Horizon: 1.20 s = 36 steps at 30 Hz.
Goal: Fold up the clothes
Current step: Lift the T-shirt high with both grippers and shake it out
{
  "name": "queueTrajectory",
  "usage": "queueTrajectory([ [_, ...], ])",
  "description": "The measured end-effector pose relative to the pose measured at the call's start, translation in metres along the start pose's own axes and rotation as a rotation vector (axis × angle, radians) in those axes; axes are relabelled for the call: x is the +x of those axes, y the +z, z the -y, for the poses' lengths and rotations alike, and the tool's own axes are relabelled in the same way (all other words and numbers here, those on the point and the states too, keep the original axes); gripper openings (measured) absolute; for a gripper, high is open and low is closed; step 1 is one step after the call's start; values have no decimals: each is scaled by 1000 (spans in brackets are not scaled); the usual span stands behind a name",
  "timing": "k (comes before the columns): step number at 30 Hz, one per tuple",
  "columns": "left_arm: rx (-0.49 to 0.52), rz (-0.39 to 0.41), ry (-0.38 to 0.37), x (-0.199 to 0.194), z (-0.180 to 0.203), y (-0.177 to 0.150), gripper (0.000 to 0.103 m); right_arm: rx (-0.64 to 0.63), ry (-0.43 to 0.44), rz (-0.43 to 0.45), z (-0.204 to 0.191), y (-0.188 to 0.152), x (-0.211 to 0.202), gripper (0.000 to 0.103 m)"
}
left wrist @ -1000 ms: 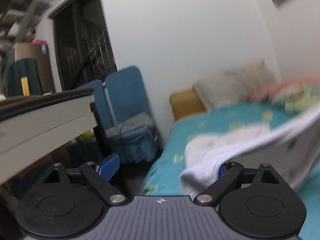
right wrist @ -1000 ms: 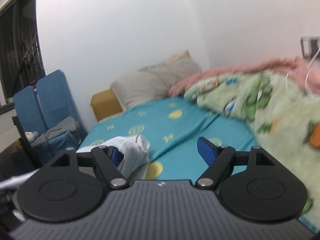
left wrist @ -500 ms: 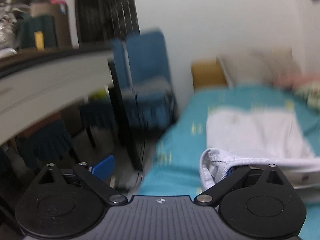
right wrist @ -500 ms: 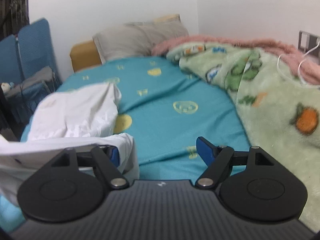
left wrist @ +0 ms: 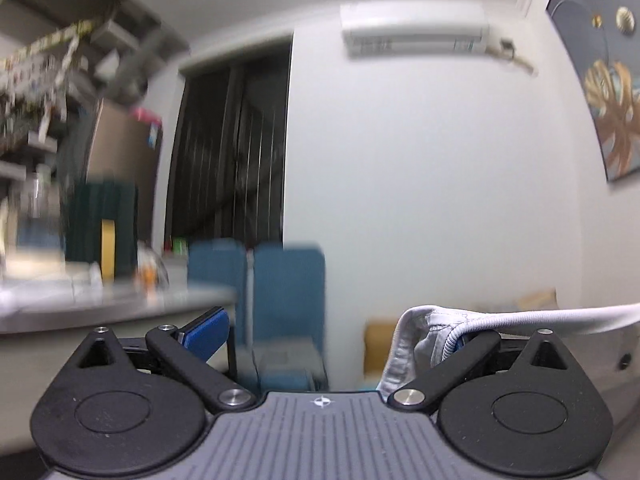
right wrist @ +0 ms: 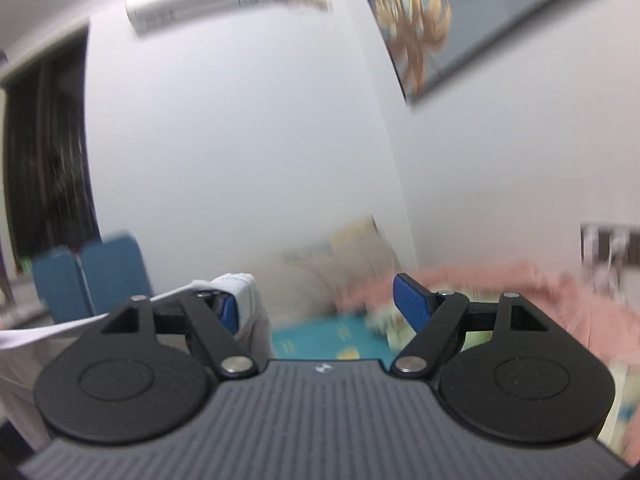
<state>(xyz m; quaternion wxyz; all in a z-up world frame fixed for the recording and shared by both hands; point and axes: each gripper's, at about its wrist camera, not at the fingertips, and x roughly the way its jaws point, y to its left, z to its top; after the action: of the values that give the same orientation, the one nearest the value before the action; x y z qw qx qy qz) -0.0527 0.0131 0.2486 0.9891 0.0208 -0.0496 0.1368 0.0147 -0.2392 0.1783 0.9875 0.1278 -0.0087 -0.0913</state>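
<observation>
Right, on my left feed the left hand-held gripper (left wrist: 332, 332) has its jaws spread wide, and they have just been opening a touch further. Nothing is pinched between them. The blue pad (left wrist: 206, 330) at lower left stands bare. The opposite finger, at lower right, is buried under the white garment (left wrist: 432, 328), whose ribbed hem hooks over it. From there the cloth runs as a taut band out to the right edge of the frame.

On my right feed the right hand-held gripper (right wrist: 320, 300) likewise has its jaws well apart, with no squeeze on anything. The garment (right wrist: 240, 284) is bunched over the finger at lower left and stretches off toward the left edge. The blue pad (right wrist: 412, 304) right of centre is clear of it.

Both views are motion-blurred and look across the room at a white wall. I can see the air conditioner (left wrist: 416, 28) high up, a framed picture (left wrist: 600, 80) at upper right and a dark doorway (left wrist: 232, 152) left of centre. A blue folding chair (left wrist: 288, 288) is below the doorway and a cluttered tabletop (left wrist: 100, 308) is at left. The right feed shows the teal sheet of the bed (right wrist: 320, 340) low in the middle, with a pink blanket (right wrist: 520, 292) to its right.
</observation>
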Motion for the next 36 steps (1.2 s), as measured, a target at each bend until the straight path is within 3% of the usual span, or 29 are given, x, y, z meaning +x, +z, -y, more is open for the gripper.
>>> queueTrajectory([
  [5,-62,90,-23,-42,-10,117,100,-20,33,148,-12,100,-58,78],
  [11,-100,193,-62,-106,-31,237,100,20,106,229,-12,195,-134,79],
  [16,-138,174,-104,-128,-39,281,100,80,128,217,-1,224,-162,80],
  [20,-133,80,-135,-107,-31,254,100,81,107,165,1,201,-145,80],
  [24,-134,-22,-131,-41,-27,183,100,76,85,94,1,161,-111,80],
  [30,-111,-129,-110,57,-15,77,100,12,51,20,-9,74,-27,80],
  [36,-61,-165,-64,168,15,7,100,-59,10,-29,-26,10,90,79],
])
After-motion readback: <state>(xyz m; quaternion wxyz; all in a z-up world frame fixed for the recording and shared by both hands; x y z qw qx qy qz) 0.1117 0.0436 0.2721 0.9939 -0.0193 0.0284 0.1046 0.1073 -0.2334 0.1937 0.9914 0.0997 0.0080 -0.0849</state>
